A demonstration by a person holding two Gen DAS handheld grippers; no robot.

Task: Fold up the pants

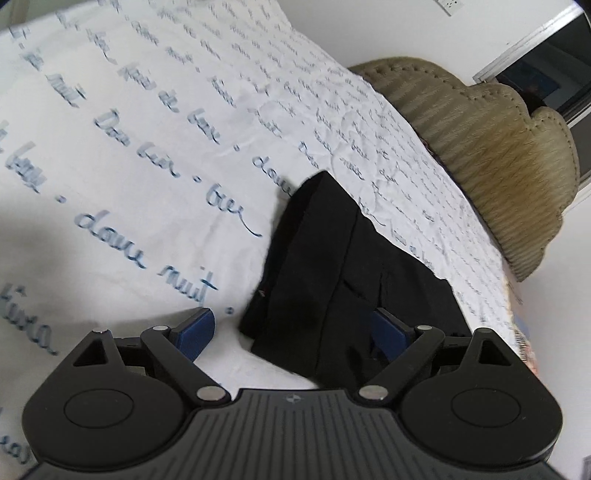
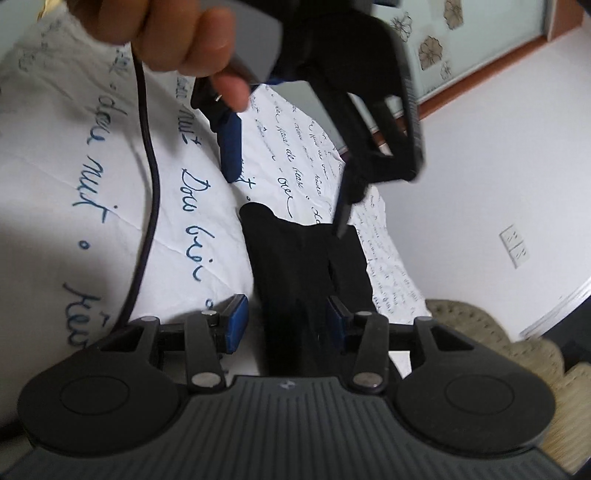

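Black pants [image 1: 325, 258], folded into a narrow bundle, lie on a white bedspread [image 1: 129, 166] printed with blue script. In the left wrist view my left gripper [image 1: 291, 328] stands wide open just above the bundle's near end. Its right finger is over the cloth, its left finger over bare bedspread. In the right wrist view my right gripper [image 2: 287, 321] is part open with the pants [image 2: 291, 266] lying between its blue pads, which do not press on them. The left gripper [image 2: 288, 184] hangs over the far end of the pants, held by a hand [image 2: 184, 33].
A beige tufted headboard [image 1: 498, 155] borders the bed; it also shows in the right wrist view [image 2: 498, 339]. A black cable [image 2: 151, 184] trails from the hand across the bedspread [image 2: 74, 166]. A white wall with a socket [image 2: 515, 245] lies beyond the bed edge.
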